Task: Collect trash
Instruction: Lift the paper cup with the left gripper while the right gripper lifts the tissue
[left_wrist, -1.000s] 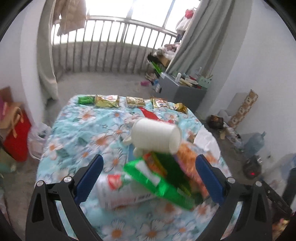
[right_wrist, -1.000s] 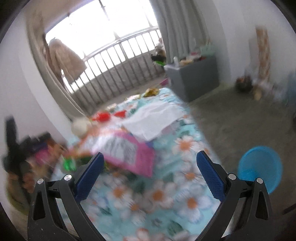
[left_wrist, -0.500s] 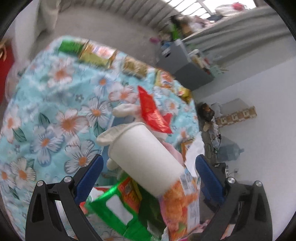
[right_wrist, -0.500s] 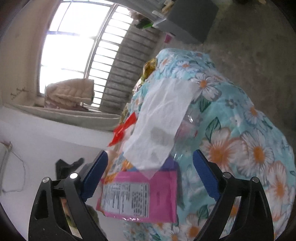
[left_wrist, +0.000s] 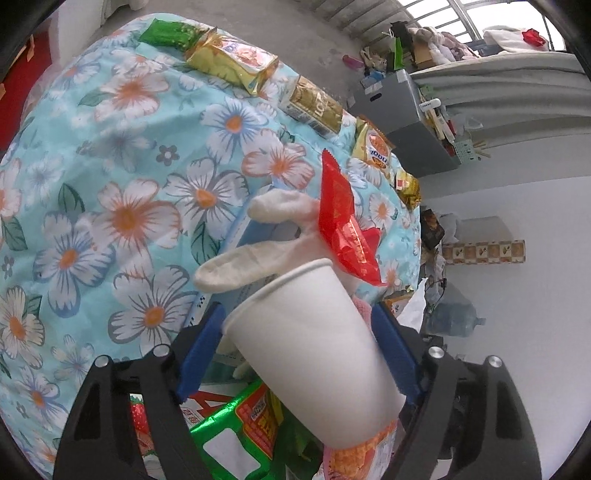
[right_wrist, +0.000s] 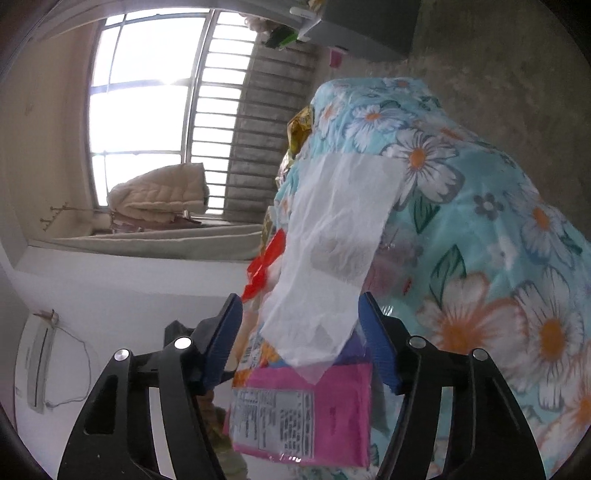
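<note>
1. Left tongs (left_wrist: 295, 354) straddle a white paper cup (left_wrist: 310, 354) lying on its side, rim pointing away from the camera. Jaws closing; blue pads sit just beside the cup's walls on both sides. Can't tell for sure if they press yet, no dent visible in the paper.
2. Cup rests on top of a trash heap: green wrapper (left_wrist: 229, 435), orange snack bag (left_wrist: 362, 458), a white glove (left_wrist: 258, 254) & a red wrapper (left_wrist: 343, 225) just beyond it. Prob. grabbed across its width because that's the only face the pads can span w/o digging into the pile.
3. Right tongs (right_wrist: 299, 339) also closing, w/ a white tissue (right_wrist: 332, 251) hanging betw. the pads. Pads not on it yet, a gap shows each side.
4. Tissue drapes over a pink packet (right_wrist: 306, 413) & other wrappers, so it's the top layer on that side. Taking it first makes sense, as it hides what's under.
5. All this lies on a worktop under a flowered cloth (left_wrist: 110, 192). Sealed snack packs (left_wrist: 232, 59) line its far edge, well apart from the heap; likely not trash.
6. Risk, my guess: cup is light & crushable, tissue is limp, so either may slip or drag neighbours along.
7. No bin visible in either view.
</note>
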